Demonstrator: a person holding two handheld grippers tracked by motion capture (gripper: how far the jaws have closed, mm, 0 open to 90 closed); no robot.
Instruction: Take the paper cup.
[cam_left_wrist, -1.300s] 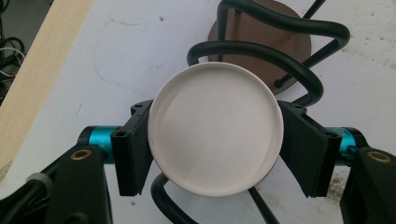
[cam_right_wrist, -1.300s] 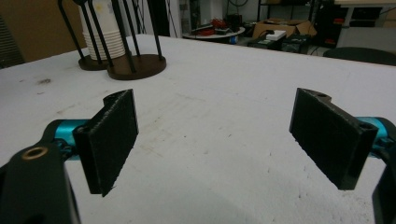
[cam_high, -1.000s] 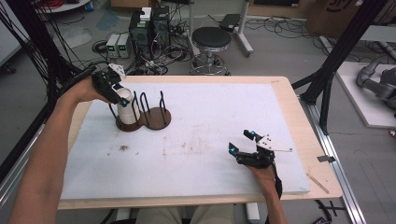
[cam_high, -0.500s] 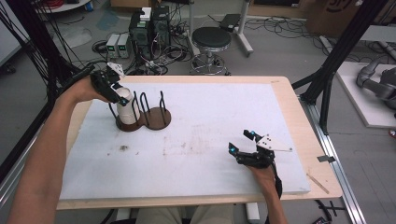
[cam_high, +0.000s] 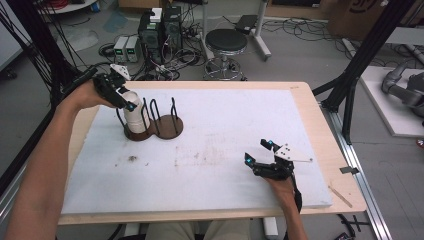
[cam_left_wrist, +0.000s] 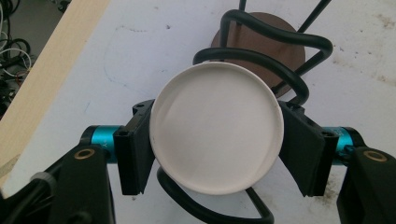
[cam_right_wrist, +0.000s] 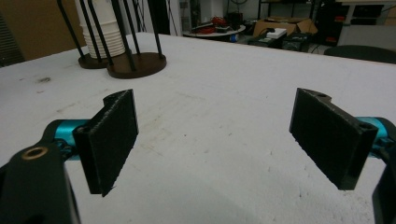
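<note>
The left claw (cam_left_wrist: 215, 154) was clamped on a stack of white cups (cam_left_wrist: 216, 127) standing in the nearer ring of a black wire rack (cam_high: 152, 120) on the worktop (cam_high: 225, 125); the neighbouring ring held nothing. The right claw (cam_right_wrist: 229, 140) stood apart, well away.

Lab, floor electronics (cam_high: 160, 30), cables (cam_high: 310, 25), stool (cam_high: 226, 42)

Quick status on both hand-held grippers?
Left hand-held gripper: shut on the white cup stack in the wire rack.
Right hand-held gripper: open, holding nothing.
</note>
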